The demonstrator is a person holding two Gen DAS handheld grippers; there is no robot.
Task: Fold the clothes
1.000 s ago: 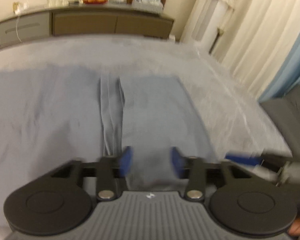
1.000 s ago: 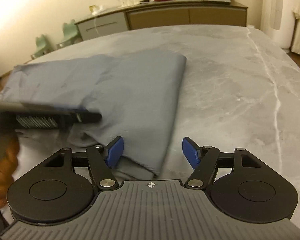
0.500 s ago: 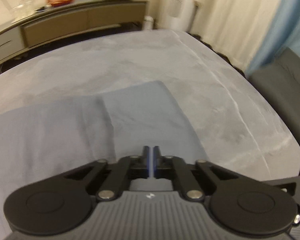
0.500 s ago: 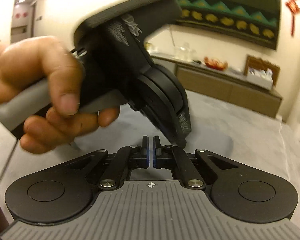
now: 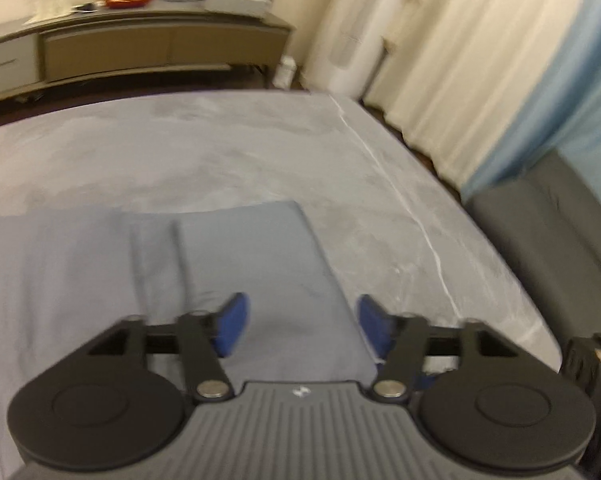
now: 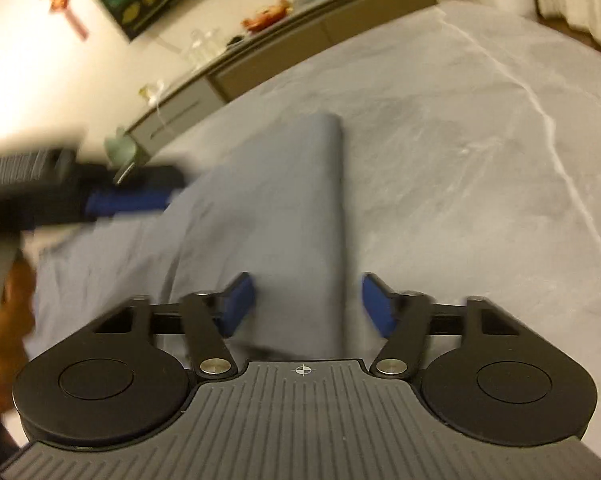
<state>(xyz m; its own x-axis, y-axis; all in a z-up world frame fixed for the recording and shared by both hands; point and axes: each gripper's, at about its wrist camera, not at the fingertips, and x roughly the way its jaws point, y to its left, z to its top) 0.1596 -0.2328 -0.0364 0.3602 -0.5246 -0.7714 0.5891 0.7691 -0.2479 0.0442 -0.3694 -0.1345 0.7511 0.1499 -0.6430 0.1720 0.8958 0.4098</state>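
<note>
A grey-blue garment (image 5: 256, 256) lies folded on the grey marbled table (image 5: 228, 152); a narrow folded strip runs along its left part. My left gripper (image 5: 303, 322) hovers over the garment's near right corner. Its jaws are opening, and the cloth lies under the gap, touching neither pad. In the right wrist view the same garment (image 6: 300, 200) stretches away as a long fold. My right gripper (image 6: 306, 305) is over its near end, jaws opening and pads clear of the cloth. The left gripper's blue finger (image 6: 128, 202) shows blurred at the left, above the cloth, with a hand (image 6: 0, 320) beneath.
A long sideboard (image 5: 140, 44) with glassware and a red bowl stands against the far wall. Pale curtains (image 5: 460, 60) hang at the right. A dark grey seat (image 5: 548, 232) sits beside the table's right edge (image 5: 432, 248). Bare tabletop stretches beyond and right of the garment.
Both grippers stood open, shut half a second ago, and are open again. The right view swung up to the left hand's gripper, then came back down over the garment.
</note>
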